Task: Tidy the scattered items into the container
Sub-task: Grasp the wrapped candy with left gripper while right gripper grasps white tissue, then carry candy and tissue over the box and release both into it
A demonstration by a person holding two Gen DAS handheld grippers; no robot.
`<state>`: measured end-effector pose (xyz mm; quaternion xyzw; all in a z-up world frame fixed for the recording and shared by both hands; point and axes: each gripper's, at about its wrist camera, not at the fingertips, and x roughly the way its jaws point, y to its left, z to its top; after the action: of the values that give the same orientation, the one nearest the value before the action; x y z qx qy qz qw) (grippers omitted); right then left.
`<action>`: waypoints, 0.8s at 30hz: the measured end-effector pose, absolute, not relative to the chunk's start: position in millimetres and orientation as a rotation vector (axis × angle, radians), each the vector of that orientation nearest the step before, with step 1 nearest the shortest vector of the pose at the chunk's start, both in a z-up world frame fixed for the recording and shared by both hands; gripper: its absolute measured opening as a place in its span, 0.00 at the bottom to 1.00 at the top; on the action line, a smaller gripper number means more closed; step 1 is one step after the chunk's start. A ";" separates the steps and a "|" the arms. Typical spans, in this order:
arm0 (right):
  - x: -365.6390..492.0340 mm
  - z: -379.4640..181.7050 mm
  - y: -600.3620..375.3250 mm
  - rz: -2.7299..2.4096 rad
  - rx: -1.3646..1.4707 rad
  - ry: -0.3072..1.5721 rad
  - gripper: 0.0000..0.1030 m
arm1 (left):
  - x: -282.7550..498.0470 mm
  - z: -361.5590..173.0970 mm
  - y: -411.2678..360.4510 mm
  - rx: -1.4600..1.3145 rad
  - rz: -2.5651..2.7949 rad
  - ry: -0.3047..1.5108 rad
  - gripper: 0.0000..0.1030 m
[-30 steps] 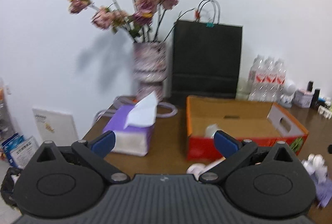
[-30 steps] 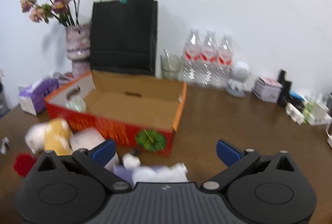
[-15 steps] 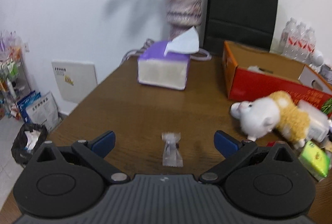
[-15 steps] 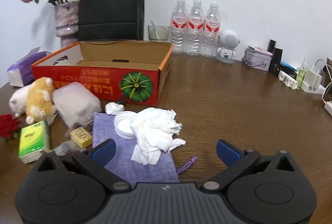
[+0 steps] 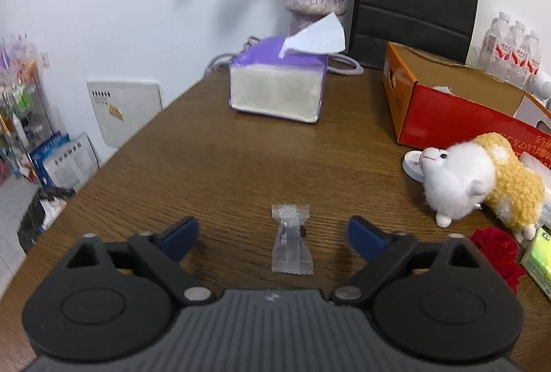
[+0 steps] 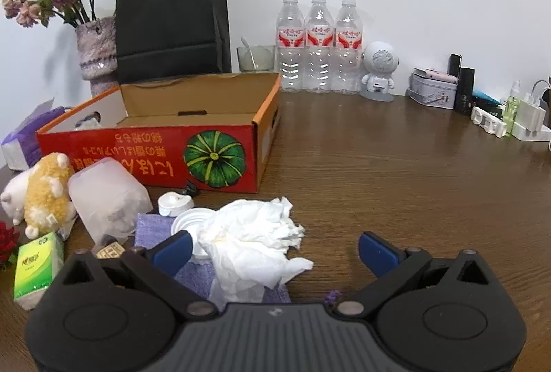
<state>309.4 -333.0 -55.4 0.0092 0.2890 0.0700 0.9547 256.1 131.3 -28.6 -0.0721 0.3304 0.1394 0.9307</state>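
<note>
Crowding my box [image 6: 165, 151] front: plush [image 6: 41, 193], jar [image 6: 106, 199], tissue [image 6: 255, 241]. Both grippers (left [image 5: 273, 236], right [image 6: 275, 249]) gape, holding nothing. Something pale lies inside.

Red box [image 6: 148, 153] — upside-down script, unreadable, bottle labels [image 6: 319, 36] illegible

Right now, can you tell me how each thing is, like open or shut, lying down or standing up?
left gripper: open, empty
right gripper: open, empty
wrapped candy: lying flat, sealed
red box: open on top
crumpled tissue: bunched up
plush toy: lying down
water bottles: upright, capped
</note>
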 end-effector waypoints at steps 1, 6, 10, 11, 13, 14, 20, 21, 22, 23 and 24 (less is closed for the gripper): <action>310.4 -55.2 -334.4 0.165 0.037 0.594 0.43 | 255.7 -27.8 131.1 -0.146 0.288 0.668 0.65; 306.2 -54.6 -336.5 0.181 0.038 0.582 0.32 | 253.3 -25.0 130.1 -0.166 0.261 0.651 0.23; 303.3 -51.2 -337.5 0.186 0.047 0.561 0.25 | 249.5 -25.7 121.7 -0.150 0.237 0.640 0.23; 302.8 -51.0 -338.0 0.187 0.050 0.559 0.25 | 248.9 -25.1 120.4 -0.150 0.233 0.635 0.23; 302.0 -50.4 -338.1 0.189 0.049 0.555 0.23 | 247.8 -23.7 118.3 -0.146 0.228 0.626 0.23; 301.2 -49.9 -338.0 0.189 0.046 0.552 0.23 | 247.1 -22.8 117.4 -0.145 0.224 0.622 0.23; 295.4 -45.8 -338.1 0.184 0.038 0.520 0.21 | 241.6 -15.4 112.3 -0.148 0.199 0.596 0.23; 294.5 -44.7 -338.4 0.184 0.037 0.515 0.21 | 240.8 -13.8 111.7 -0.149 0.196 0.591 0.23; 293.8 -43.6 -339.0 0.183 0.036 0.510 0.20 | 240.3 -11.7 111.0 -0.149 0.192 0.585 0.23; 292.8 -42.3 -339.6 0.181 0.036 0.505 0.19 | 239.8 -9.2 109.9 -0.150 0.186 0.578 0.23; 292.0 -40.6 -340.4 0.181 0.040 0.501 0.19 | 239.3 -6.3 108.6 -0.150 0.180 0.571 0.23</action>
<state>292.0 -340.4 -40.6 0.0197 0.2475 0.0894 0.9646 239.3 108.6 -6.3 -0.0737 0.2809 0.0885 0.9528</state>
